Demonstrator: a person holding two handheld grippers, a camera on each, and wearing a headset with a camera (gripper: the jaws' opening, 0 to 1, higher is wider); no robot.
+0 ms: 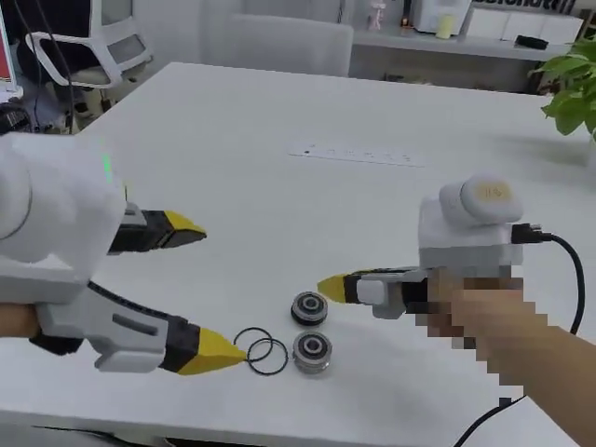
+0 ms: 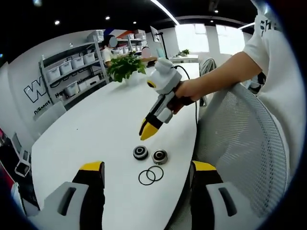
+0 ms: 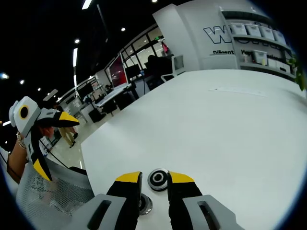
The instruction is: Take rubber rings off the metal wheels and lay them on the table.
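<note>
Two metal wheels [image 1: 309, 307] [image 1: 312, 351] lie near the front edge of the white table [image 1: 279, 186]. Just left of them, two loose black rubber rings [image 1: 261, 348] rest flat and overlap. My left gripper [image 1: 212, 291] is open wide; its nearer yellow tip sits beside the rings. My right gripper [image 1: 331, 287] points left, its tips just right of the farther wheel. In the right gripper view its fingers [image 3: 128, 178] show a narrow gap, with one wheel [image 3: 158, 178] just beyond and nothing held. In the left gripper view the wheels [image 2: 140, 152] [image 2: 159, 156] and rings [image 2: 151, 175] lie ahead, between my jaws.
A flat white strip [image 1: 358, 154] lies mid-table. A green plant [image 1: 573, 88] stands at the far right edge. The right gripper's black cable [image 1: 563, 279] trails off to the right. A mesh chair [image 2: 240, 143] stands close by the table's near edge.
</note>
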